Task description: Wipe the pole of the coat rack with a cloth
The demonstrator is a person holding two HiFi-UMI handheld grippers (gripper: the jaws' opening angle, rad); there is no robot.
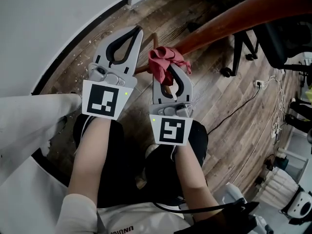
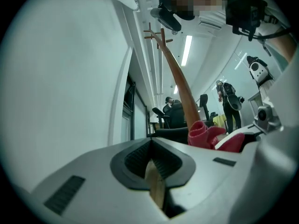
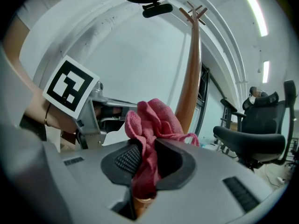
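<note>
The pole point(image 1: 234, 21) is seen slanting from upper right to frame centre. There the cloth point(image 1: 165, 61) is pinched against it by the right gripper point(image 1: 169, 71), with the left gripper point(image 1: 138, 32) clamped just left.

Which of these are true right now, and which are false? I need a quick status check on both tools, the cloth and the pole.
1. The left tool is open and empty. False: its jaws are closed on the pole.
2. The right tool grips a red cloth. True.
3. The cloth is draped over the left tool. False: it is clamped in the right tool, bunched against the pole.
4. The pole is brown wood. True.
</note>
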